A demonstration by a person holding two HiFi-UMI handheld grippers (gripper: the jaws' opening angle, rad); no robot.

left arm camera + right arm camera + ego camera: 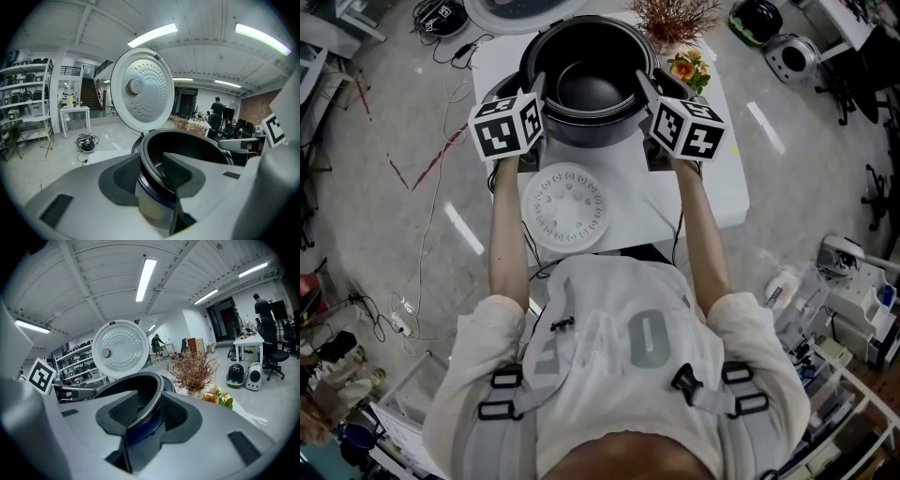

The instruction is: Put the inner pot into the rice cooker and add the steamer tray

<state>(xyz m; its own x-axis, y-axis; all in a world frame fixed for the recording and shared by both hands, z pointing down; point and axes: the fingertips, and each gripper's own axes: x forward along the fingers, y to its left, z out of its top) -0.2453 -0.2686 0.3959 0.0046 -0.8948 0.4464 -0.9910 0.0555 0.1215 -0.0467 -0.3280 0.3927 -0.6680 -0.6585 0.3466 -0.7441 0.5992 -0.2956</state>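
Nearest the person, a round white steamer tray (567, 207) with rings of small holes lies flat on the white tabletop (727, 183), close to its near edge and apart from everything else; bare surface runs to its right as far as the tabletop's right edge. Just beyond the tray stands the rice cooker (584, 137), a dark round body that fills most of the tabletop's far half and leaves only narrow strips on either side. The inner pot (591, 84) is a black, smooth-walled bowl with a rolled rim, and it sits inside the cooker's mouth with its rim above the body; whether it is fully seated cannot be told. The left hand-held gripper (536, 101) has the pot's left rim, and its own view shows the jaws partly closed with one pad outside the wall and one inside, pressed on the rim (157, 176). The right hand-held gripper (645, 97) matches it on the opposite rim, about half closed, with the wall clamped between its pads (147, 416). Behind the pot the cooker's lid (143, 91) stands open and upright, its pale dimpled inner face turned toward the person. A dried reddish plant (675, 17) and some orange flowers (689, 70) stand at the far right corner, just beside the cooker.
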